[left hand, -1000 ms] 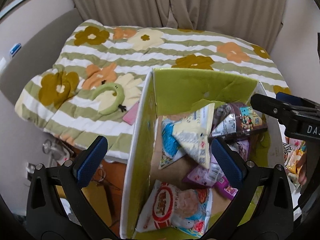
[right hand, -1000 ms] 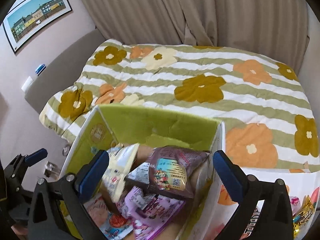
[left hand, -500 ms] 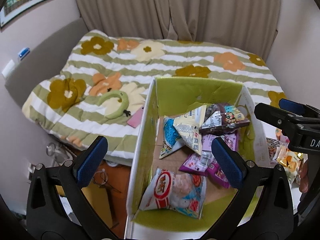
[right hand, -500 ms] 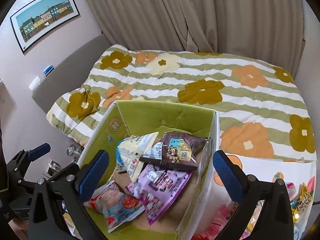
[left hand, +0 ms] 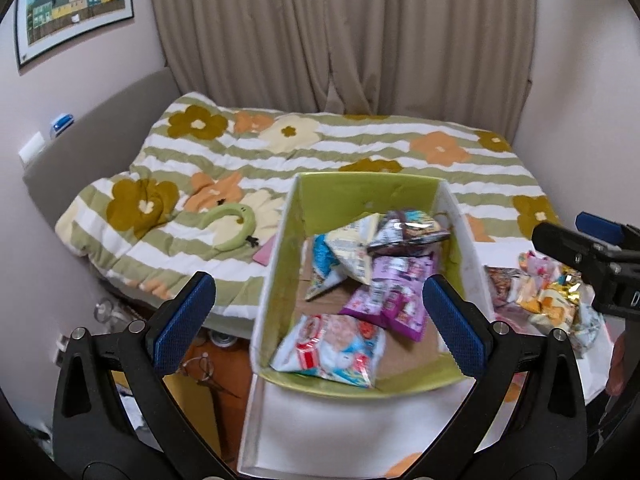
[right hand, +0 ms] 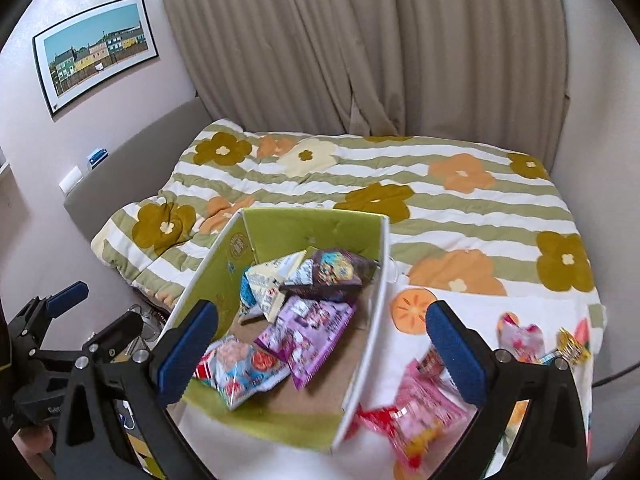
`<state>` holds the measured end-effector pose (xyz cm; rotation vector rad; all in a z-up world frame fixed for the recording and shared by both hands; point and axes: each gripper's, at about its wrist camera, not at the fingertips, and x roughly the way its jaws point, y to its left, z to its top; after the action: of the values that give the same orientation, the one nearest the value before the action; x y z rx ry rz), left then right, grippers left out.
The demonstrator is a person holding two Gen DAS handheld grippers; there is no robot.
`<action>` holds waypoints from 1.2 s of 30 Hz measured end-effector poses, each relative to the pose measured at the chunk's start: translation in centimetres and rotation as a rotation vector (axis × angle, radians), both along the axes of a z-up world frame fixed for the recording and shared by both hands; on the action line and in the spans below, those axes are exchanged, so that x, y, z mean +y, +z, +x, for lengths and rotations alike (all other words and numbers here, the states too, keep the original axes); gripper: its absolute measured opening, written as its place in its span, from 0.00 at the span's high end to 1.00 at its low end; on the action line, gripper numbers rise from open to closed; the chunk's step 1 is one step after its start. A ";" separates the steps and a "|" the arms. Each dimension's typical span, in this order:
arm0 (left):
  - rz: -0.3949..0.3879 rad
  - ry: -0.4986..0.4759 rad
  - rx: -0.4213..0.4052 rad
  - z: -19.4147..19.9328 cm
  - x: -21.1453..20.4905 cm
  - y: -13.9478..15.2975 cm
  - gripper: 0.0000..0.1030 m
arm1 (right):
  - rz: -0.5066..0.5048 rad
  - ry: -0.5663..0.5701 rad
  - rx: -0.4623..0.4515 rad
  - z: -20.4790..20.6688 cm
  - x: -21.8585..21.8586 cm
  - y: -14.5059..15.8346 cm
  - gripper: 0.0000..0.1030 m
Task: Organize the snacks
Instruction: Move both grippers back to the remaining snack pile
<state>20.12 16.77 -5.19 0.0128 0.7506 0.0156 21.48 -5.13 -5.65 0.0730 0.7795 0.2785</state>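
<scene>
Because both claws stand wide open and hold nothing, the left claw (left hand: 318, 312) over the near end of the box (left hand: 276, 280) and the right claw (right hand: 322, 342) over its right wall, the next grab is where trouble could start. The loose packets (right hand: 420, 412) lie just right of the box on the white cloth, overlapping and glossy, so a claw closing on one could slip off it or pinch two at once. The box wall stands close beside them, and a low swing could knock it askew. Inside, the red-and-white packet (left hand: 332, 354) lies nearest, the purple packet (left hand: 394, 300) behind it, and the dark packet (left hand: 408, 232) rests tilted at the far end. The box's long axis runs away from the cameras toward the flowered quilt (left hand: 360, 148), open side up.
</scene>
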 end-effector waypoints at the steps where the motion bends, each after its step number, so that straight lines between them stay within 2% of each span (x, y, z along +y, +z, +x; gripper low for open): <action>1: -0.003 -0.008 -0.006 -0.4 -0.5 0.1 0.00 | -0.005 -0.007 -0.004 -0.7 -0.4 0.1 0.00; 7: -0.032 -0.050 -0.010 -1.9 -5.1 0.2 0.00 | -0.022 -0.050 -0.047 -4.0 -4.1 0.1 0.00; 10: -0.044 -0.058 0.009 -2.1 -8.1 -0.2 0.00 | -0.017 -0.091 -0.074 -5.5 -7.4 0.1 0.00; 15: -0.063 -0.103 0.055 -2.5 -13.8 -1.7 0.00 | -0.025 -0.142 -0.059 -7.3 -13.2 -0.5 0.00; 21: -0.036 -0.168 0.122 -2.7 -20.5 -5.5 0.00 | -0.025 -0.198 -0.012 -8.7 -19.2 -3.3 0.00; 27: 0.004 -0.242 0.162 -3.4 -25.3 -9.1 0.00 | -0.010 -0.243 0.053 -9.3 -23.3 -7.1 0.00; 33: 0.045 -0.375 0.175 -3.8 -29.3 -13.4 0.00 | 0.005 -0.279 0.116 -9.3 -26.0 -10.7 0.00; 36: 0.093 -0.465 0.171 -4.0 -31.1 -15.4 0.01 | 0.009 -0.291 0.138 -9.3 -26.8 -12.3 0.00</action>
<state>16.14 -14.30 -20.64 0.2799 0.9025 -0.3978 12.20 -31.89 -17.98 0.2137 0.8928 0.0002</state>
